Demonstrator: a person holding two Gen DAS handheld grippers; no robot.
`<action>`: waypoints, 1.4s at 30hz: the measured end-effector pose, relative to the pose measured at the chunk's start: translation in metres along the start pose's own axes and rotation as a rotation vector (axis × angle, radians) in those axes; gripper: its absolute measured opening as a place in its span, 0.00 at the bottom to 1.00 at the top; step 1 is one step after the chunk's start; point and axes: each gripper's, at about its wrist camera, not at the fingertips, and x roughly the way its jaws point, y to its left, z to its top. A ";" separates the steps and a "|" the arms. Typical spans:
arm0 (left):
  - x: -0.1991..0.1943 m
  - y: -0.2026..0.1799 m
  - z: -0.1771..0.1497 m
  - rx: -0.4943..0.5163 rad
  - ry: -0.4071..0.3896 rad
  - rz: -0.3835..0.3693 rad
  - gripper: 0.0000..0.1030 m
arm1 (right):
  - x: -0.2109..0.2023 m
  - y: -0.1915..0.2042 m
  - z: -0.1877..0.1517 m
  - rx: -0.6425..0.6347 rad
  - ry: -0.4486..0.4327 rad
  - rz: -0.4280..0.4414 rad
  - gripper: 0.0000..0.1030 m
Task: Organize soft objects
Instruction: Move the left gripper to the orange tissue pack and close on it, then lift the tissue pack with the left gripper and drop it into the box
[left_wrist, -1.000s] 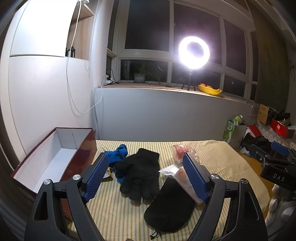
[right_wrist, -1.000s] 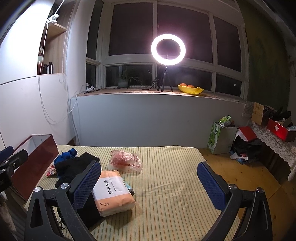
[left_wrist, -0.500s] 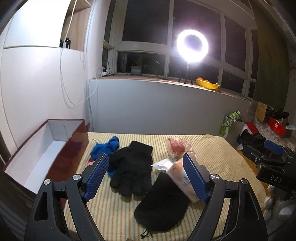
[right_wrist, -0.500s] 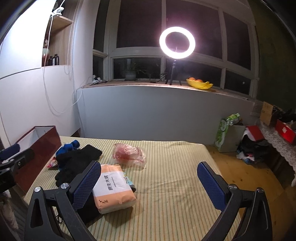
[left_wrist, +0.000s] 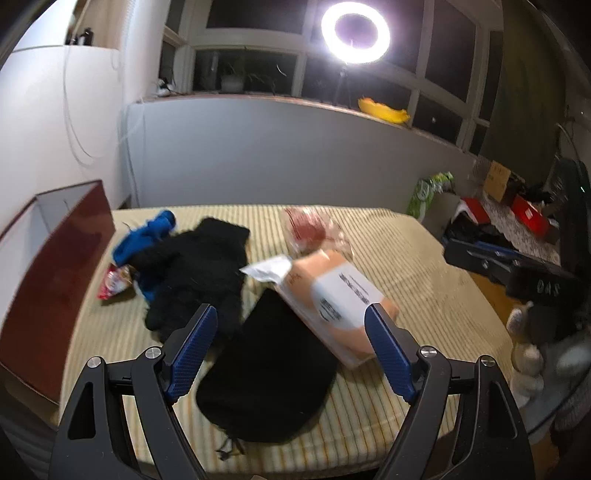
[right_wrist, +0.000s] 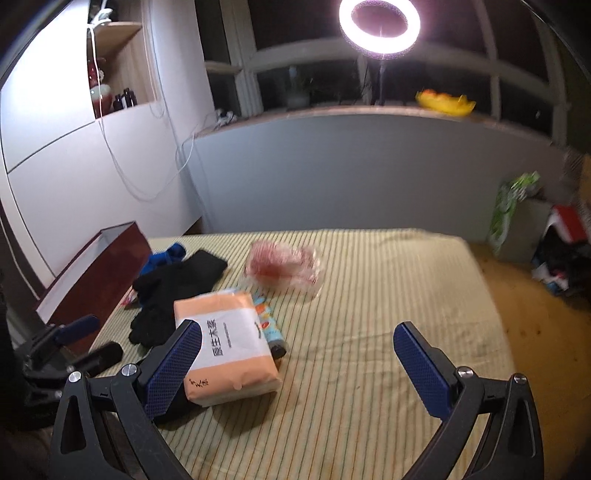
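Observation:
Soft things lie on a striped table: a black pouch (left_wrist: 266, 373), black gloves (left_wrist: 199, 273) (right_wrist: 173, 291), a blue cloth (left_wrist: 144, 240) (right_wrist: 164, 256), an orange tissue pack (left_wrist: 340, 299) (right_wrist: 225, 350) and a clear bag with red contents (left_wrist: 310, 229) (right_wrist: 284, 264). My left gripper (left_wrist: 291, 350) is open and empty above the pouch. My right gripper (right_wrist: 303, 365) is open and empty, its left finger beside the tissue pack.
A dark red open box (left_wrist: 48, 266) (right_wrist: 92, 273) stands at the table's left edge. A small snack packet (left_wrist: 114, 282) lies by the blue cloth. A tube (right_wrist: 271, 328) lies next to the tissue pack. Clutter sits on the floor at right (right_wrist: 554, 254).
Both grippers have moved forward and tilted down toward the table. The objects appear larger and nearer. Both grippers stay open.

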 end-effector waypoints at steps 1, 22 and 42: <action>0.003 -0.002 -0.002 0.002 0.010 -0.006 0.79 | 0.004 -0.003 0.001 0.006 0.011 0.015 1.00; 0.054 -0.026 -0.008 -0.047 0.179 -0.130 0.58 | 0.092 -0.008 0.013 0.066 0.302 0.340 0.78; 0.064 -0.031 -0.005 -0.059 0.213 -0.184 0.41 | 0.117 -0.010 -0.005 0.183 0.429 0.410 0.55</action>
